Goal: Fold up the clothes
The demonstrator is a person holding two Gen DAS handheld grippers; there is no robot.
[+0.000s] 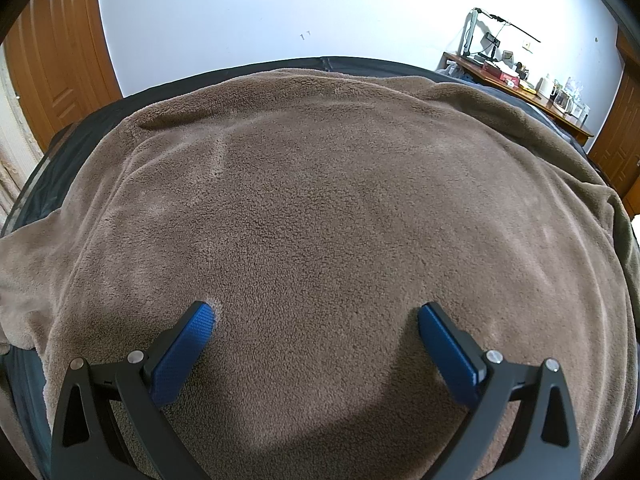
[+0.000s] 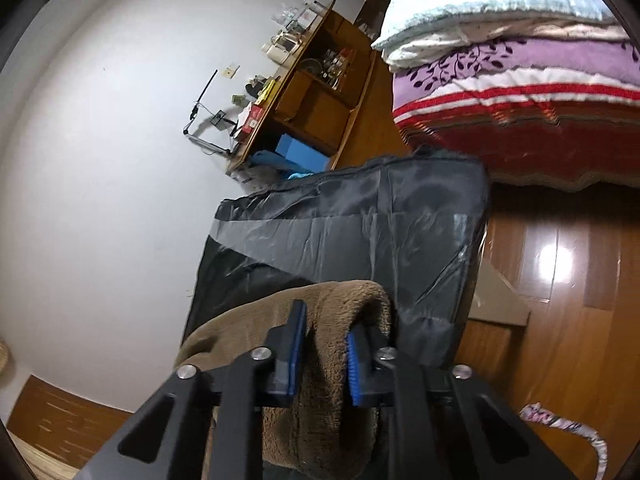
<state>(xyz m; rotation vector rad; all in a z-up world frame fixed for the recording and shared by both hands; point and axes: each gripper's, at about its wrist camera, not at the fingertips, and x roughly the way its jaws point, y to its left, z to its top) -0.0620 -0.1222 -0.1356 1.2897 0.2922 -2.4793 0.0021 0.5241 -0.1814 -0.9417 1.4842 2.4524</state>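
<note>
Through my left wrist camera, the brown plush fleece garment (image 1: 320,208) lay spread nearly flat over the dark grey sheeted work surface (image 1: 44,168), covering most of it, with a loose portion drooping off the left side. My left gripper (image 1: 316,314) hung over the near part of the cloth with its jaws spread wide and nothing between them; the tip of the left blue pad (image 1: 200,320) seemed just to dent the pile, though I could not be sure it touched. Beyond stood a pale wall, a wooden door (image 1: 60,52) and a cluttered wooden desk (image 1: 532,92).

Through my right wrist camera, my right gripper (image 2: 326,322) had its jaws drawn close and pinching a thick fold at the edge of the same fleece (image 2: 328,360), bunched between the blue pads where it draped over the rim of the dark sheet. Behind were a stack of folded quilts (image 2: 520,80) and a glossy wooden floor (image 2: 560,280).

I judged the fleece soft, limp and rather bulky: light enough to lift, but it would sag and drag under its own weight, and the pile should grip the ribbed pads well. The best hold looked to be a doubled edge or corner, taken deep in the jaws, with my free claw taking the opposite edge so that the fold came over evenly.
</note>
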